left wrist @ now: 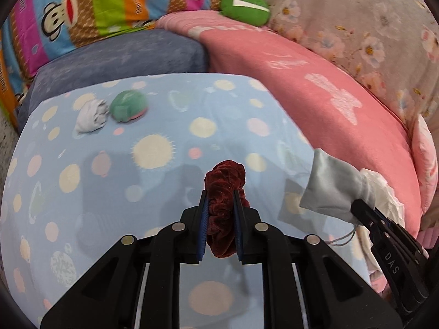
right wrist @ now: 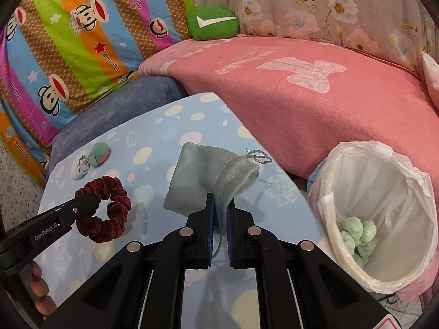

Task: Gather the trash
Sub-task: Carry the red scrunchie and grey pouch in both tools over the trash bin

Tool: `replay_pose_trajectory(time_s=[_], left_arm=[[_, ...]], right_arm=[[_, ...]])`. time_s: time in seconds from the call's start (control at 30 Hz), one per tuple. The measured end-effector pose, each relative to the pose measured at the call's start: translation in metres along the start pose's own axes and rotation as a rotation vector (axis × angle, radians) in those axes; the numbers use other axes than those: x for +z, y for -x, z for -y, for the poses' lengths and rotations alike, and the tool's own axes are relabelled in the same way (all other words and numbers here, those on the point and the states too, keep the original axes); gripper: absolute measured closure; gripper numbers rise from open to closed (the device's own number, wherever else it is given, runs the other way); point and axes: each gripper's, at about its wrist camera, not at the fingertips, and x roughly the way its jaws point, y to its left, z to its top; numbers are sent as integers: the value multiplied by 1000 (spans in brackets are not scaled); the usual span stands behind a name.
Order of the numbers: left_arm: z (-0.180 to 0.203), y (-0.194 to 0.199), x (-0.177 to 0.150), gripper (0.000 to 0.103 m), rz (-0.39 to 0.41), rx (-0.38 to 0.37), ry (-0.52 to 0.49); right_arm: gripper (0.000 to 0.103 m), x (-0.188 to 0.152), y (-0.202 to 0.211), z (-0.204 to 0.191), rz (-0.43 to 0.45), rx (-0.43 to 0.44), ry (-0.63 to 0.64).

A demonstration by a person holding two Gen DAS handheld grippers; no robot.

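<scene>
Left gripper jaws clamp a dark red scrunchie, lifted over the blue dotted table. Right gripper jaws pinch a grey pouch, left of the lined bin.

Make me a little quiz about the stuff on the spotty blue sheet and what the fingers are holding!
1. True or false: the left gripper is shut on the dark red scrunchie.
2. What does the right gripper hold? A) a grey drawstring pouch B) a green ball C) a white tissue
3. Fill in: the bin with the white liner already has fluffy ____ coloured pieces inside.

Key:
1. True. Its fingers press the scrunchie from both sides.
2. A. The grey pouch is pinched near its opening; the crumpled white tissue and the green ball lie on the sheet.
3. Green.
</scene>
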Motion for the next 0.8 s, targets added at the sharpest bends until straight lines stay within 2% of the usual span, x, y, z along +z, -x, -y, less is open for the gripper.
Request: replay_pose_trajectory(time_s=[0.4,0.8], left_arm=[[120,20,-3,88,26,-110,-167],[215,28,-19,88,16,-213,-303]], right_arm=[[95,10,56,87,93,-83,-90],[95,-1,89,171,118,-179,-190]])
